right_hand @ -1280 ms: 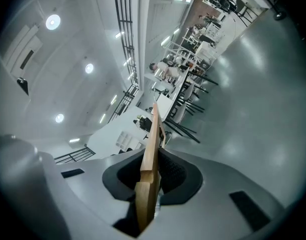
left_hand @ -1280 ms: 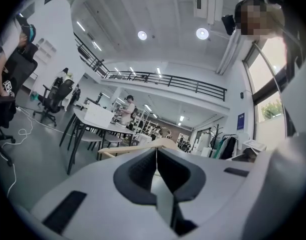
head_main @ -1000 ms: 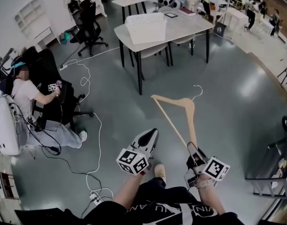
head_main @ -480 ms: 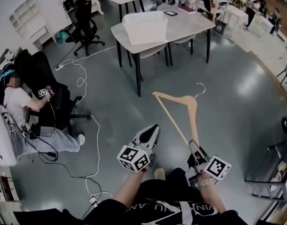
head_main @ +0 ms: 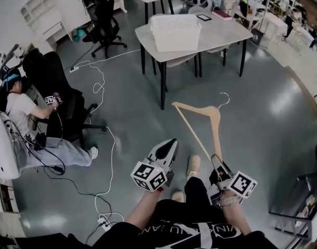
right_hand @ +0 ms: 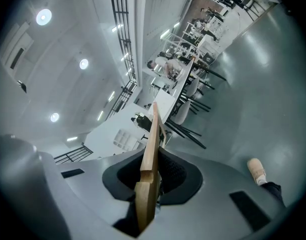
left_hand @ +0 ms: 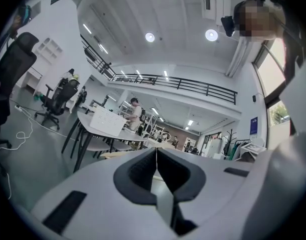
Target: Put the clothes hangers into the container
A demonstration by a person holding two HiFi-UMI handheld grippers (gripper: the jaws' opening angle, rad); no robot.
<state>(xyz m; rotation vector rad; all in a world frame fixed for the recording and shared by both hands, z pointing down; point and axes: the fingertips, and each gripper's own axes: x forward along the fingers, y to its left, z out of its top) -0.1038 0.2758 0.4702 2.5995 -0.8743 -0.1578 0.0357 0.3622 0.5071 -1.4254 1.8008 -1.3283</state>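
Note:
A wooden clothes hanger (head_main: pixel 206 123) with a metal hook juts forward and up from my right gripper (head_main: pixel 217 166), which is shut on one end of it. In the right gripper view the wooden clothes hanger (right_hand: pixel 152 149) stands edge-on between the closed jaws. My left gripper (head_main: pixel 167 149) is held beside it at the left, shut with nothing in it; its jaws meet in the left gripper view (left_hand: pixel 156 160). The white slatted container (head_main: pixel 175 31) sits on a grey table (head_main: pixel 220 31) well ahead of me. In the left gripper view the container (left_hand: pixel 109 122) shows small, far off.
A person sits at the left by a black office chair (head_main: pixel 55 87), with white cables (head_main: pixel 104 139) and a power strip (head_main: pixel 105 220) on the grey floor. Another black chair (head_main: pixel 107 22) stands behind. My shoe (head_main: pixel 192 165) shows below the hanger. A metal rack (head_main: pixel 298 201) is at the right.
The table and container have shifted right and slightly nearer in the head view as I step forward. Both grippers keep their places, the right still holding the hanger.

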